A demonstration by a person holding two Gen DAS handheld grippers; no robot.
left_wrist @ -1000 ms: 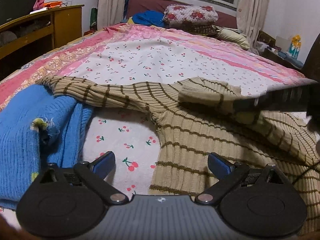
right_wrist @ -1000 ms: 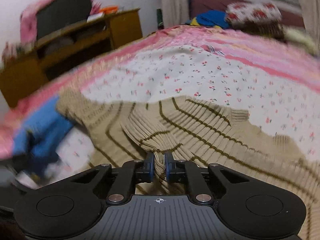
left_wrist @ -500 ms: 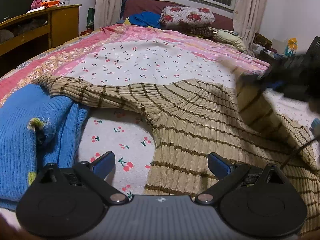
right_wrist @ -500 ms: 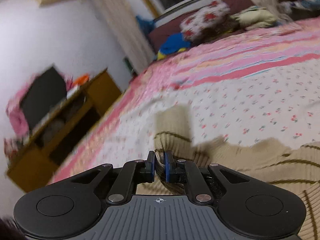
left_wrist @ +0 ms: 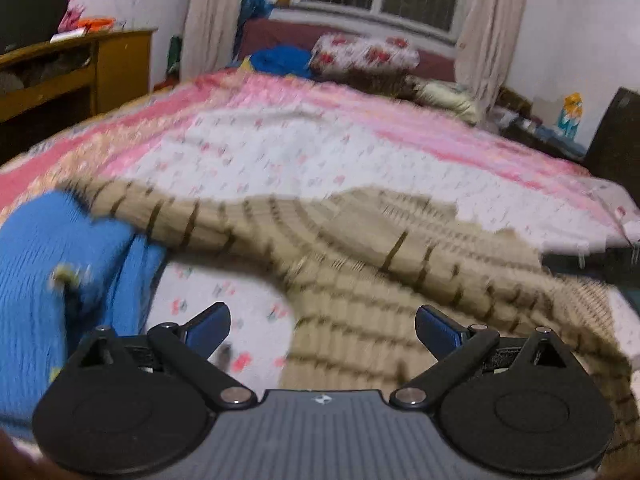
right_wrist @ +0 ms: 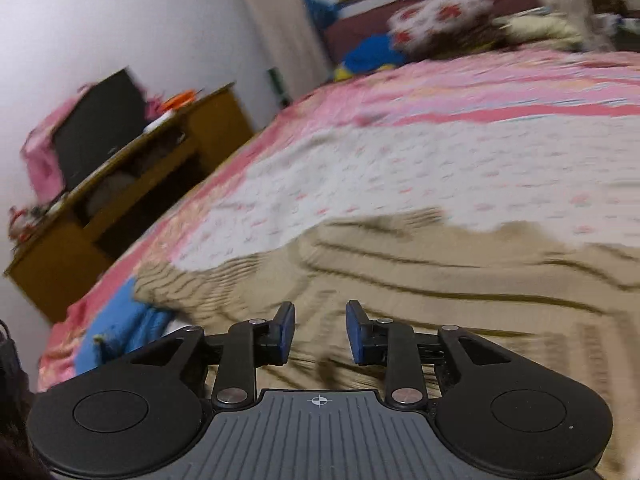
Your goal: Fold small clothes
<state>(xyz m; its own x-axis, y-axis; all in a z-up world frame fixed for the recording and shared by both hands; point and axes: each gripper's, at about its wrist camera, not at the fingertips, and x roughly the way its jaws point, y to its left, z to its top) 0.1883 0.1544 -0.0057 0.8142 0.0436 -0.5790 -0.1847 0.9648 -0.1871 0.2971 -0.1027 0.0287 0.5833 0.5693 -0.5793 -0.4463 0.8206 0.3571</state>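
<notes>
Far left, a wooden cabinet [left_wrist: 100, 68] stands by the wall, off the bed. Near left on the bed [left_wrist: 320, 152] lies a blue knit [left_wrist: 48, 264], bunched; a sleeve of the tan striped sweater [left_wrist: 400, 280] runs over to it & seems to touch its top edge.

Left claw [left_wrist: 322, 328]: jaws wide apart, nothing betw. them, hovering over the cherry-print sheet w/ the sweater's near-left hem just beyond the right pad.

Sweater is spread across the near-middle of the bed, body to the right, far edge lumpy where a fold has landed. Frames are blurred, so exact lie of collar/right sleeve can't be told.

Right claw [right_wrist: 320, 332]: jaws have just been opening, now partly apart; sweater lies below & beyond the gap, but no fabric is pinched betw. the pads – reads as let go.

Handling, my guess: ribbed knit, soft, light, stretchy, droops & drags, not slippery, not fragile. Best taken at a firm edge – cuff, hem corner or shoulder seam – both claws apart on the same edge so it doesn't sag mid-carry. Pinching mid-panel would just tent it.
</notes>
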